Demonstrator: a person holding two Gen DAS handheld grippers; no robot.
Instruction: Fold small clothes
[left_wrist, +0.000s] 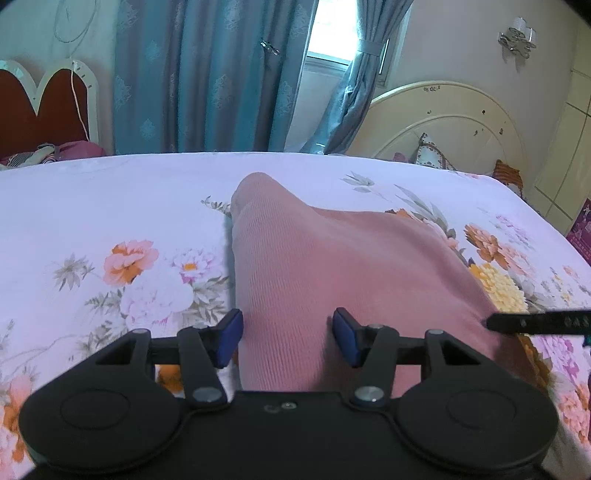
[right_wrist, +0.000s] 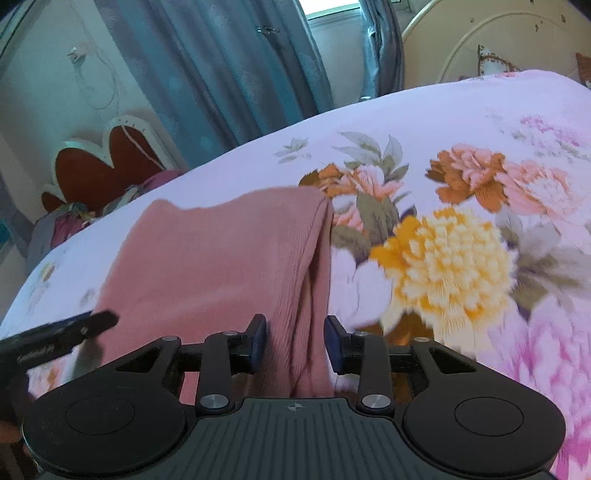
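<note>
Ribbed pink garment lies folded, softly rumpled, on smooth floral bedsheet.

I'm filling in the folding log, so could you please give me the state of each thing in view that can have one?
Pink garment: lying on the bed, folded over along one edge, not gripped.
Left gripper: open, pads either side of the garment, not pressing it.
Right gripper: open, garment's folded edge between its pads.
Curtains: mostly drawn, gap showing the window.
Bedsheet: spread flat.
</note>
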